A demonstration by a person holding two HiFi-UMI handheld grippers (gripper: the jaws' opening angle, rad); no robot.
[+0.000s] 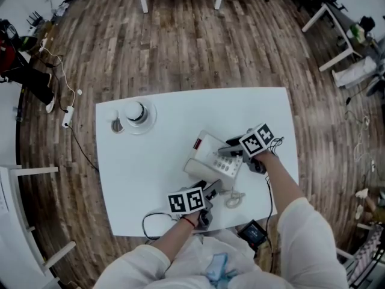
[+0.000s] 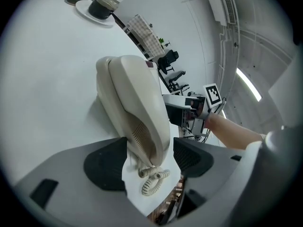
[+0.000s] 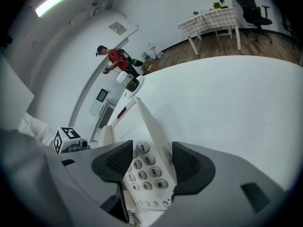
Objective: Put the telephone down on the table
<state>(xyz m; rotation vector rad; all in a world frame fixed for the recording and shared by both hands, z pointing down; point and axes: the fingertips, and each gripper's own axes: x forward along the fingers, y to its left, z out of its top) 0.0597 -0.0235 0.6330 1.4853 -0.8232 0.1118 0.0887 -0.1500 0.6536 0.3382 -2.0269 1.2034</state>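
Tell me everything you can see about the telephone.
The telephone is cream plastic, a desk set lying on the white table. Its handset sits in the cradle, a coiled cord trailing from it. The keypad faces up. The left tool stands open around the handset's end; the right tool grips the keypad edge.

Tel. keypad (image 3: pixel 145 172) — digits 3, 5, 6, 9, 0, # legible.
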